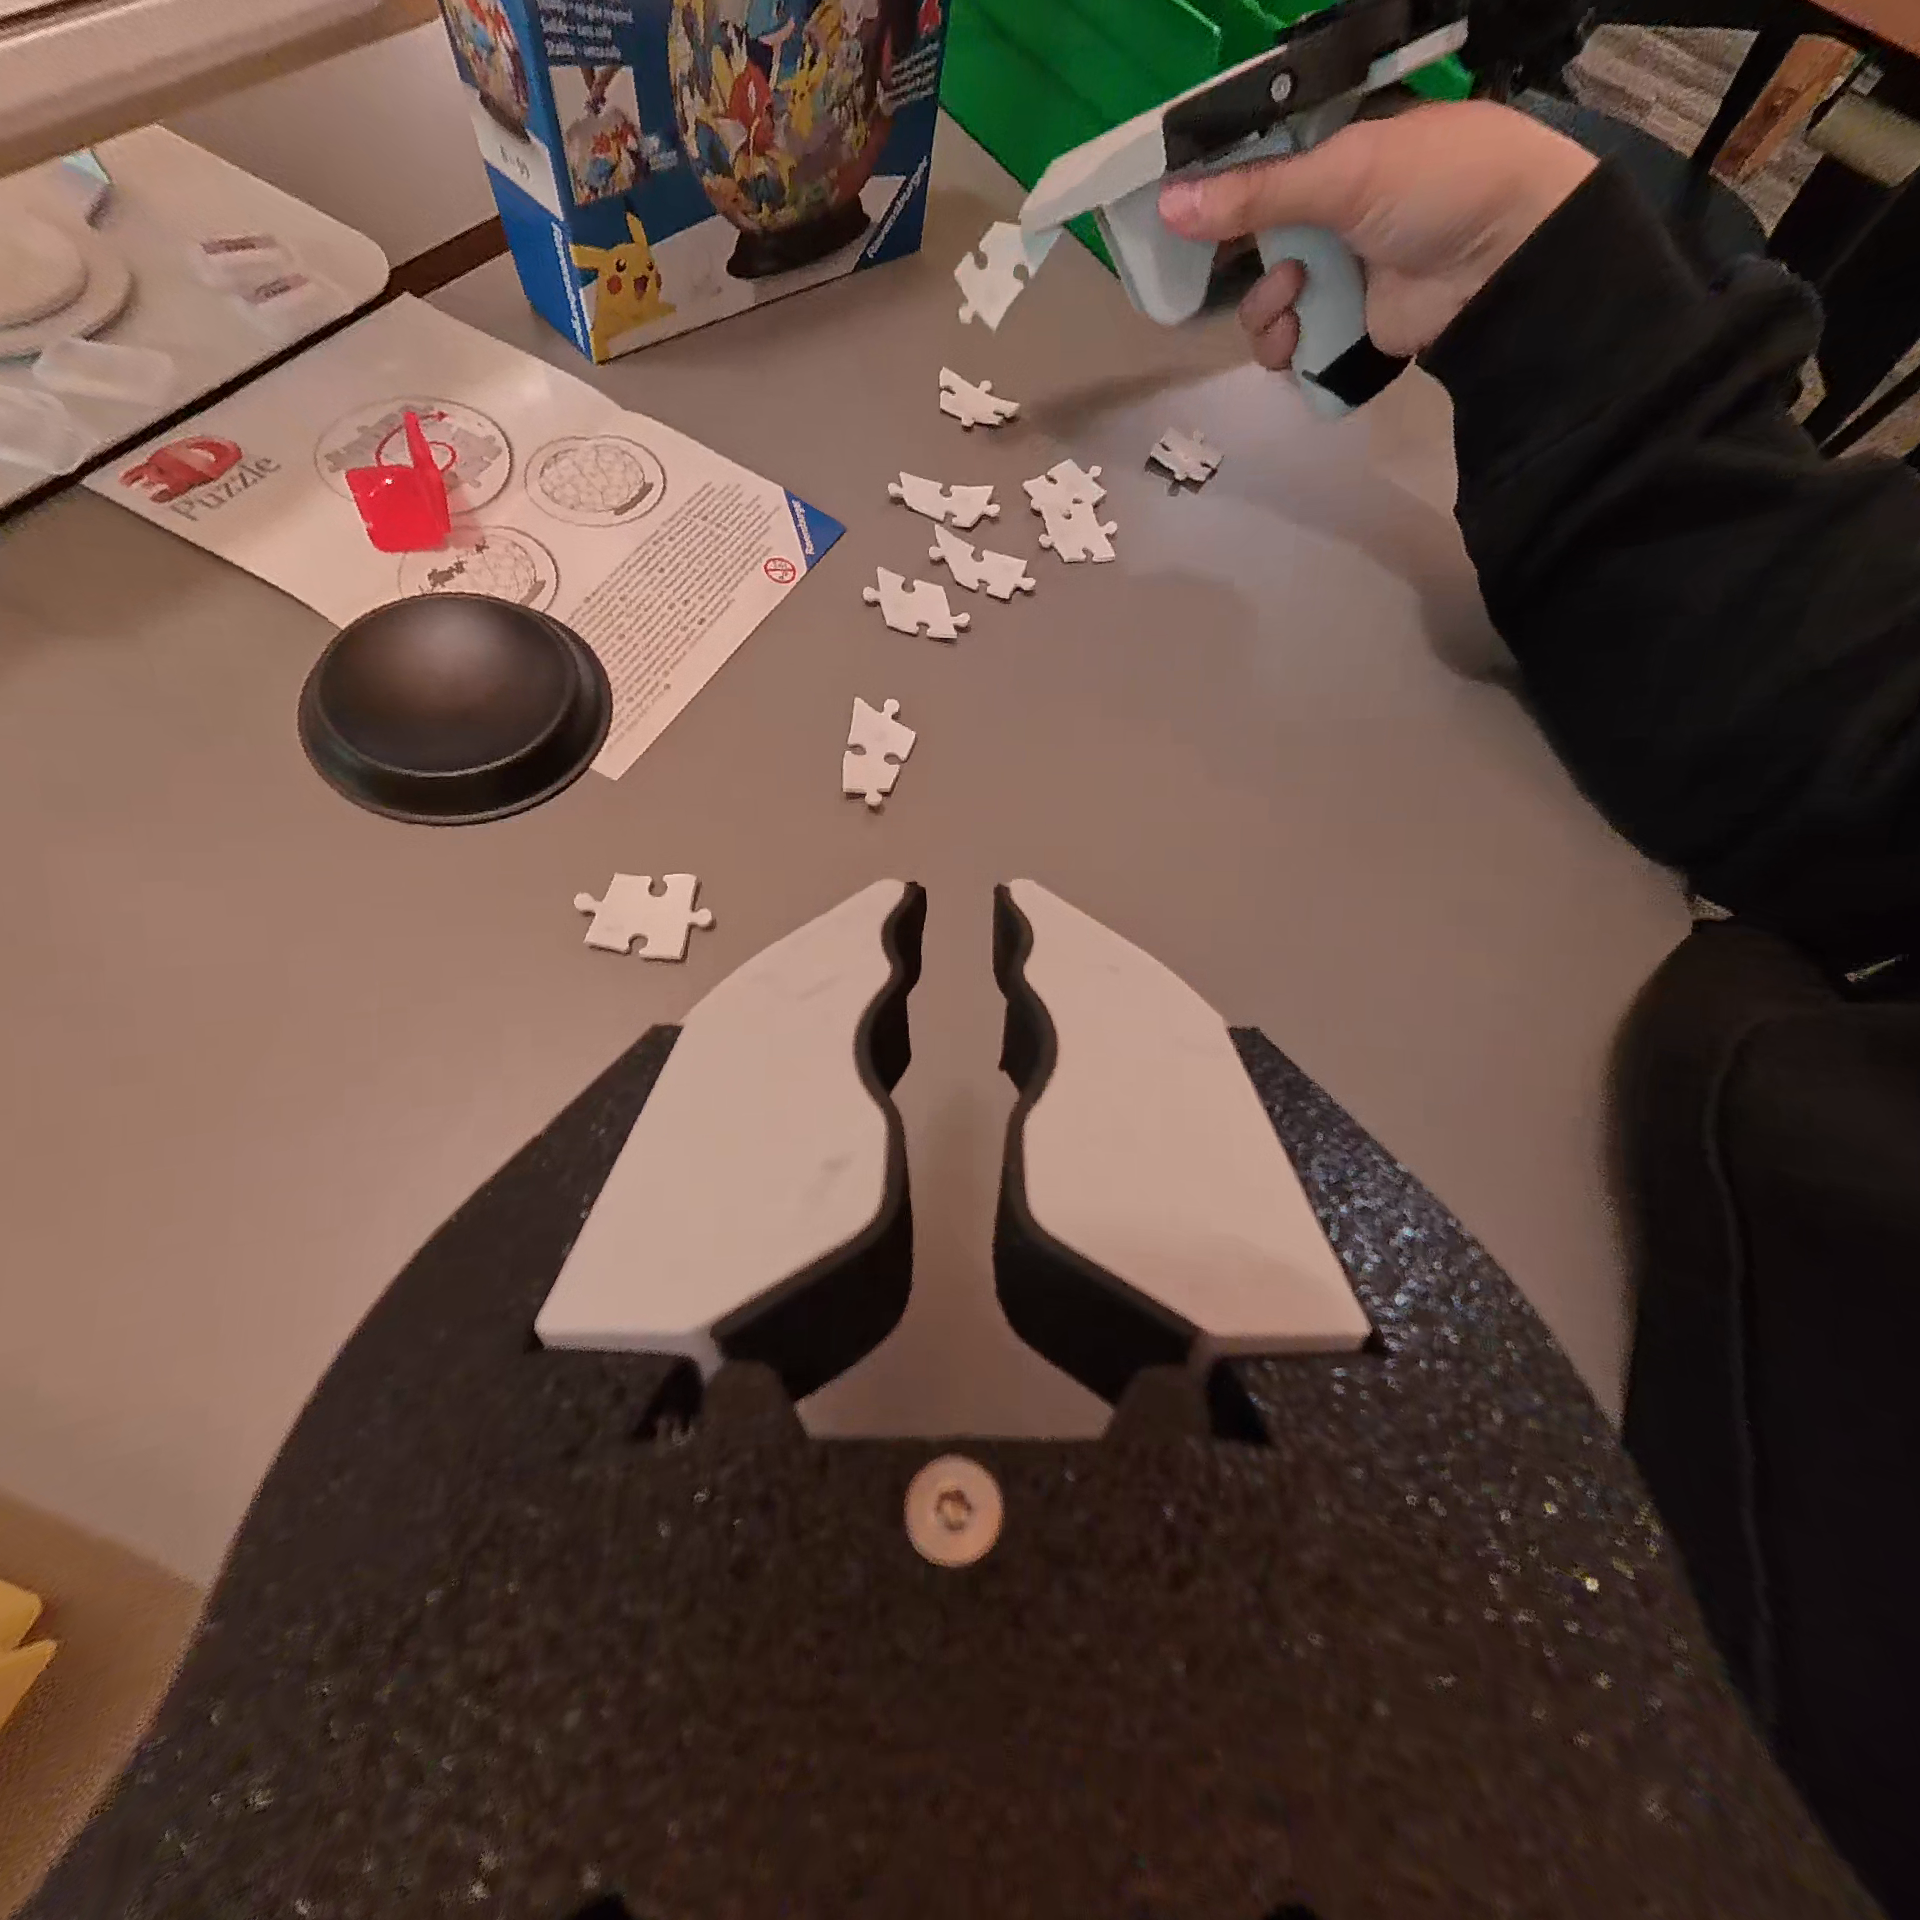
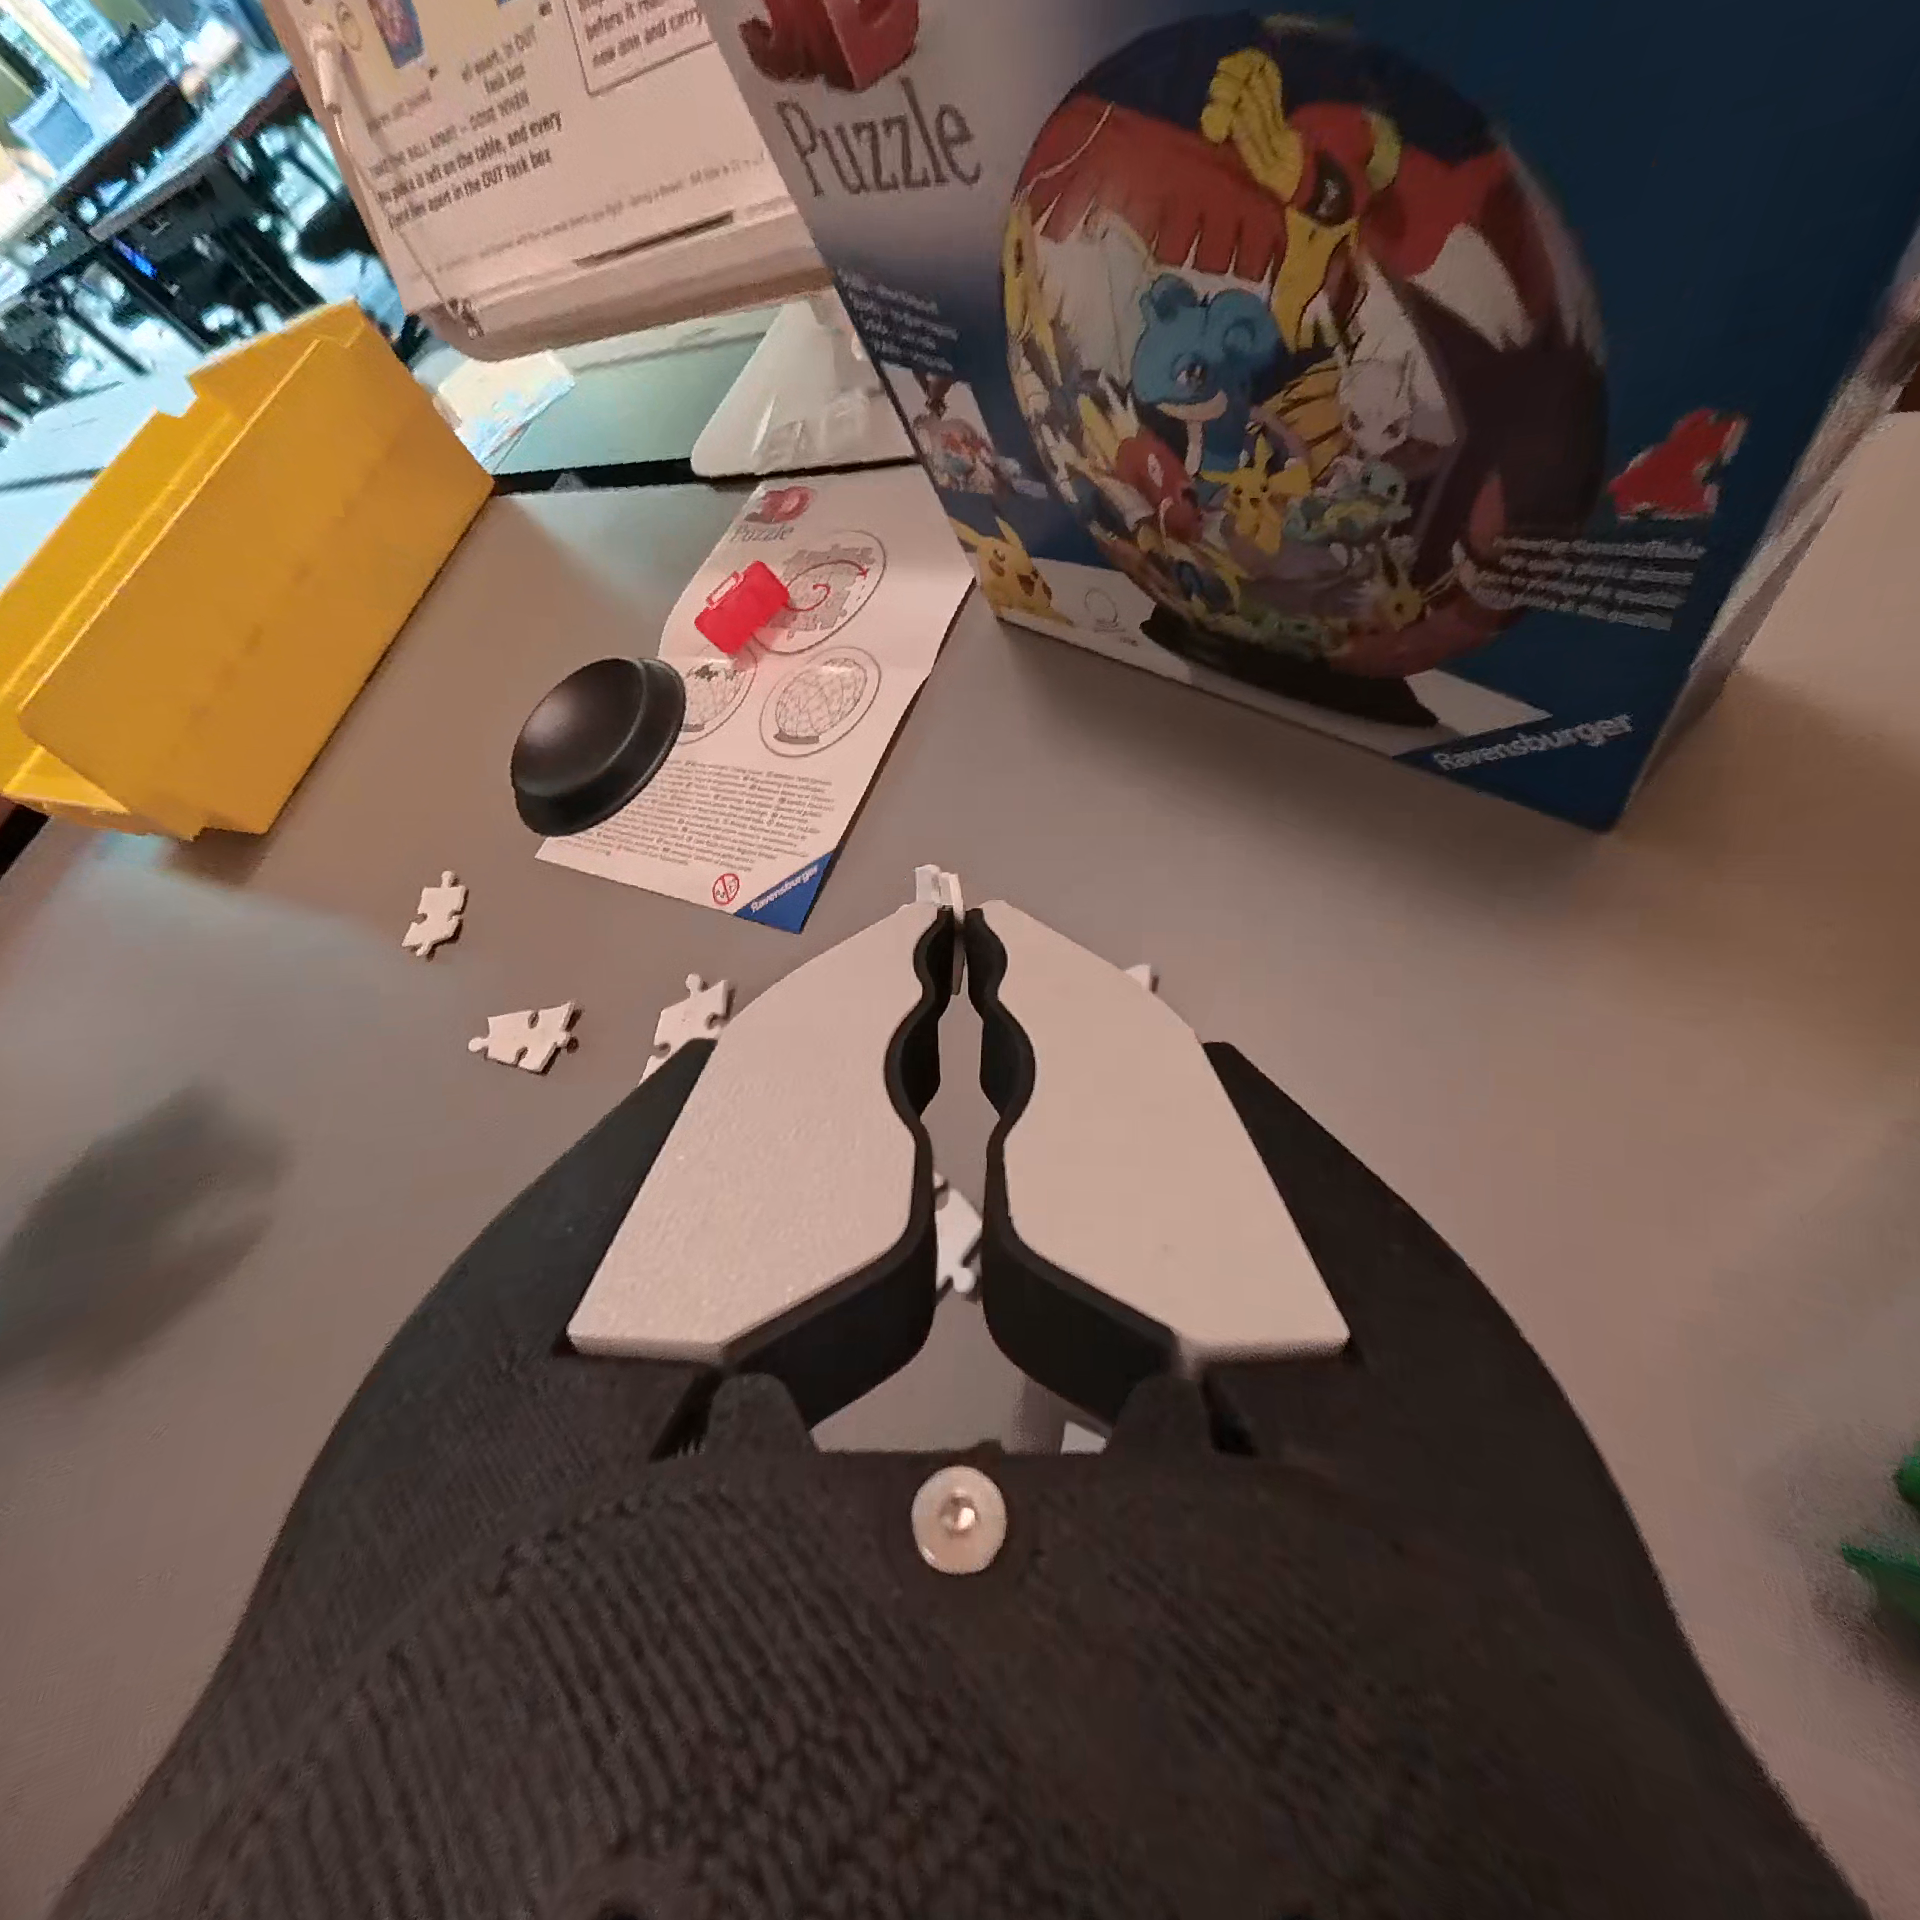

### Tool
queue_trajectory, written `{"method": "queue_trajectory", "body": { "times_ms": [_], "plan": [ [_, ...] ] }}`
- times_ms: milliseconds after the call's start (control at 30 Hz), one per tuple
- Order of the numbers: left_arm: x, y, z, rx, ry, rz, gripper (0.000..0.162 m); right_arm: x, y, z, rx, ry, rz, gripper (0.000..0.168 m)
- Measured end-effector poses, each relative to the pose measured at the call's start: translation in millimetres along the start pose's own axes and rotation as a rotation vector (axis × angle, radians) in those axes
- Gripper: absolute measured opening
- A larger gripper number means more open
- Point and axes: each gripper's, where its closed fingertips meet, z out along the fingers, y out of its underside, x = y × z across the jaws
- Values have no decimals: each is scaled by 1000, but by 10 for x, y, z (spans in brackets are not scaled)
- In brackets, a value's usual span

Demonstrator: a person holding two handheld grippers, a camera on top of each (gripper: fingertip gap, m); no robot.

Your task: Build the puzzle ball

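Observation:
Several white puzzle pieces (image 1: 966,530) lie face down on the grey table (image 1: 1195,790). My left gripper (image 1: 958,894) is open and empty, low over the table, with one loose piece (image 1: 646,914) just left of its tip. My right gripper (image 2: 956,914) is shut on a white puzzle piece (image 2: 935,888) and holds it in the air; in the left wrist view this gripper (image 1: 1039,234) hangs above the pile with the piece (image 1: 992,275) at its tip. The black ball stand (image 1: 452,712) sits on the instruction sheet (image 1: 623,488).
The blue puzzle box (image 2: 1351,416) stands at the back. A small red plastic part (image 1: 400,499) rests on the sheet. A yellow bin (image 2: 208,613) is at the left in the right wrist view, a green bin (image 1: 1091,73) behind the pile. A person's dark sleeve (image 1: 1683,582) crosses the right side. Spacing between my two grippers at the tips: around 30 centimetres.

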Motion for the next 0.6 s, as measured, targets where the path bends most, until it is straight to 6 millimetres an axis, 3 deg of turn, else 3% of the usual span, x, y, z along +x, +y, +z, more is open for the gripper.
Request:
{"method": "queue_trajectory", "body": {
  "times_ms": [167,300,467,600],
  "plan": [
    [-23,-10,12,18,4,-27,11,-44,135,214,-147,-51,-21,2],
    [-1,-20,48,14,12,-27,10,30,215,315,-196,-39,-19,2],
    [-7,5,58,0,5,-18,10,386,118,91,-180,135,-23,2],
    [-31,10,80,-2,8,-32,10,499,154,-43,-182,173,34,2]
  ]
}}
